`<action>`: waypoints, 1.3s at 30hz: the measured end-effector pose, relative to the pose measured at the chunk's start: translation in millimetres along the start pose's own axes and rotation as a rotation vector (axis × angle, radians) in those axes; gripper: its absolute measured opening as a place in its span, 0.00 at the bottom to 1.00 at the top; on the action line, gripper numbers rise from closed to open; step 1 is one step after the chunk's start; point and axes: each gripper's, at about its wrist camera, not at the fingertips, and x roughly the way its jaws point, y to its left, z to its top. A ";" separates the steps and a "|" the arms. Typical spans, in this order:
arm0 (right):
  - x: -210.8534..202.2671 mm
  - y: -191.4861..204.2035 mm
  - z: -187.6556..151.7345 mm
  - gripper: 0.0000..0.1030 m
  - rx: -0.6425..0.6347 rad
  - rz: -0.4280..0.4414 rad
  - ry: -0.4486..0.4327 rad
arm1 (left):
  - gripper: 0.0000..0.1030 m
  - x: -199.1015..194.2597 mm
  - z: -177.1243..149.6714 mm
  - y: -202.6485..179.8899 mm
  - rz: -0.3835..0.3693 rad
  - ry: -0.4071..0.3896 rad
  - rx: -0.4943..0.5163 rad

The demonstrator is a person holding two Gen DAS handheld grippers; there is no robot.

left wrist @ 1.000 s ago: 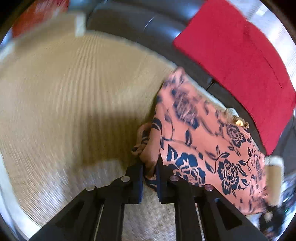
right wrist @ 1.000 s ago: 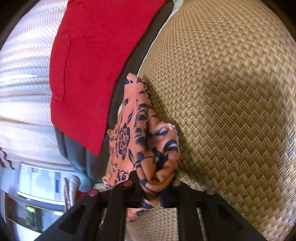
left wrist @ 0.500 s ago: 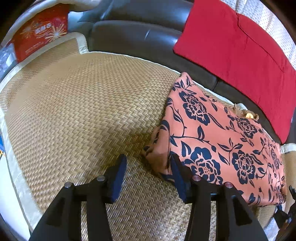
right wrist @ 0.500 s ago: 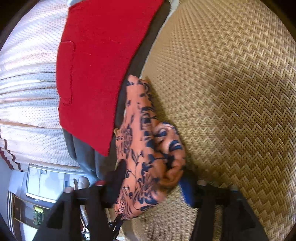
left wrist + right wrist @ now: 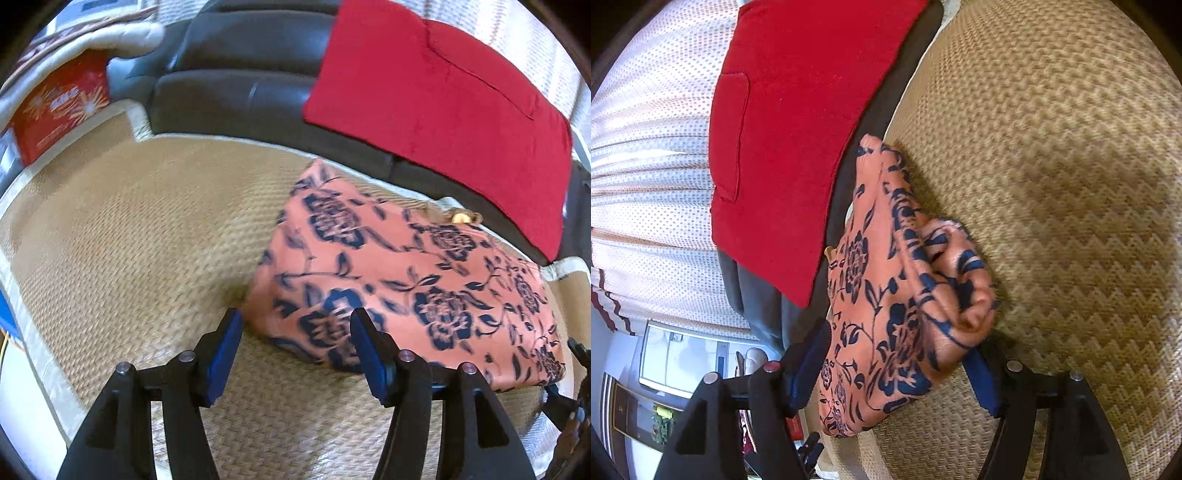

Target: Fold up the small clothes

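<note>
A folded orange garment with a navy flower print lies on the woven mat, close to the sofa. My left gripper hovers over its near left corner. Its jaws are opening, and the corner sits between the blue pads without being pressed. In the right wrist view the garment's bunched end rests between the fingers of my right gripper. Those jaws are opening too, and the cloth lies loose on the mat.
A red cloth is draped over the dark sofa behind the garment. A red box stands at the far left. A dotted curtain hangs behind the sofa. Bare mat stretches to the left of the garment.
Both grippers were shut on the garment's ends and have let go and spread wide. The cloth has dropped flat onto the mat. Both grippers have drawn back a little.
</note>
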 end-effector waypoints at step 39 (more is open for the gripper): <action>14.9 21.9 21.5 0.72 -0.019 -0.045 0.037 | 0.66 70.1 30.1 -155.6 -0.182 0.077 0.221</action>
